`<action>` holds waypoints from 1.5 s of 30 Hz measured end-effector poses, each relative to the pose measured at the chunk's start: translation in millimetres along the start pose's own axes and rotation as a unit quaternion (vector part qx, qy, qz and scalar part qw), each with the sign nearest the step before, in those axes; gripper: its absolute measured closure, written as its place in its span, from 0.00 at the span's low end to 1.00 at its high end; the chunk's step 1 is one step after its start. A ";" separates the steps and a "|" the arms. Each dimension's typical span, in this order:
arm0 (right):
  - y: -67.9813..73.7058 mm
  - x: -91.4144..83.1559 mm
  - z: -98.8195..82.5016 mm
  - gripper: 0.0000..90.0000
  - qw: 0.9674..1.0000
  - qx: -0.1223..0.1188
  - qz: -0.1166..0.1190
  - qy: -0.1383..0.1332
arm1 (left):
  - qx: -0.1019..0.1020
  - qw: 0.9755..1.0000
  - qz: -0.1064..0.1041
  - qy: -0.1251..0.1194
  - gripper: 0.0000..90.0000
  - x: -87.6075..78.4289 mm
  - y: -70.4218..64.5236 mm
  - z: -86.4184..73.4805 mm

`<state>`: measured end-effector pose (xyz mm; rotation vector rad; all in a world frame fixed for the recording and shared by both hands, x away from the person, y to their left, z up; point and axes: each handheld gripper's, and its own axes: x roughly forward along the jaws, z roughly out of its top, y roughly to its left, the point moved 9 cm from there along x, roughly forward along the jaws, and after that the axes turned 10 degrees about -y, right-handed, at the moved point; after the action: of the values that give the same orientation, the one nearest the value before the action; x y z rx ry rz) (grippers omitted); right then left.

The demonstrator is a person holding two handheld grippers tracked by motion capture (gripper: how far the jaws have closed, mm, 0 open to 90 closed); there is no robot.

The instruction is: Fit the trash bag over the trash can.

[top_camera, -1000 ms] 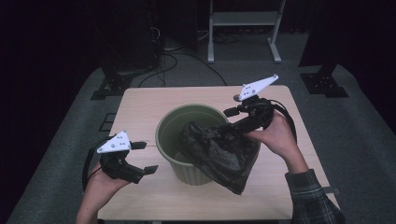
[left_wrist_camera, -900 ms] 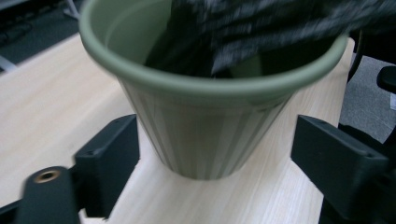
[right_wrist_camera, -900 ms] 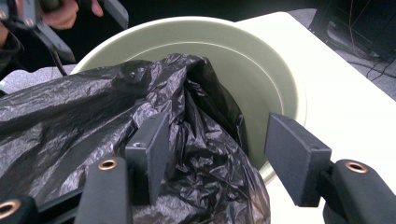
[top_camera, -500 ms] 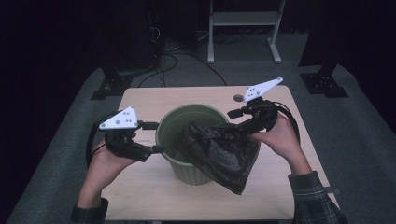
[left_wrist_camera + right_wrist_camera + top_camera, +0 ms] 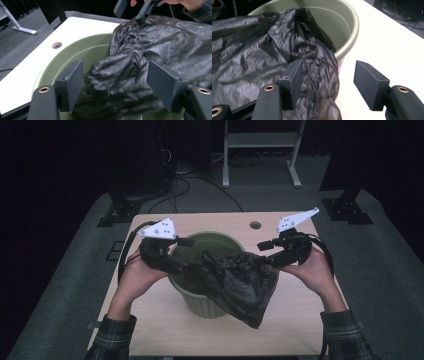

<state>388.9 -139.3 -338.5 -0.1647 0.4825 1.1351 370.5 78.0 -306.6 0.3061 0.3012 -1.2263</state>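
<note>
Black bag (image 5: 235, 285) unlabelled; left tongs (image 5: 115, 85) closing around it, right tongs (image 5: 329, 82) open.

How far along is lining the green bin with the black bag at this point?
Done: part of the black bag already hangs inside the green bin. In hand: the right gripper is at the bag's edge by the rim; the left gripper, its jaws just closing, has bag bunched between open pads. Left: most of the bag drapes outside over the near rim, so it needs spreading around the rim.

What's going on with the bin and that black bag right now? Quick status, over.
Left gripper jaws closing around black bag, not yet pinching. Right gripper open beside bag. Bag draped over green bin rim. Nothing in the way.
</note>
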 end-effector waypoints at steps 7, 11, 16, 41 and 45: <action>-1.1 -3.5 -14.8 0.58 0.999 0.030 0.022 0.014 | 0.012 0.998 -0.037 0.039 0.42 25.4 -2.1 -6.8; 3.3 -4.6 -13.9 0.87 0.999 0.032 0.041 0.012 | 0.023 0.996 -0.049 0.074 0.62 30.9 -4.2 -15.5; 5.8 -1.2 -4.6 1.00 0.999 0.028 0.046 0.004 | 0.031 0.992 -0.057 0.113 0.82 31.3 -6.6 -29.1; 22.0 74.3 81.7 1.00 0.998 -0.033 0.047 -0.006 | 0.014 0.998 -0.004 0.064 0.46 0.6 3.2 -18.9; 17.4 78.1 82.9 1.00 0.999 -0.032 0.039 -0.004 | 0.020 0.999 -0.014 0.030 0.43 -11.5 -8.7 -1.9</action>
<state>422.9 -36.9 -298.2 -0.1978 0.4501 1.2282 358.6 86.1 -304.5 0.3750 0.3328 -1.2527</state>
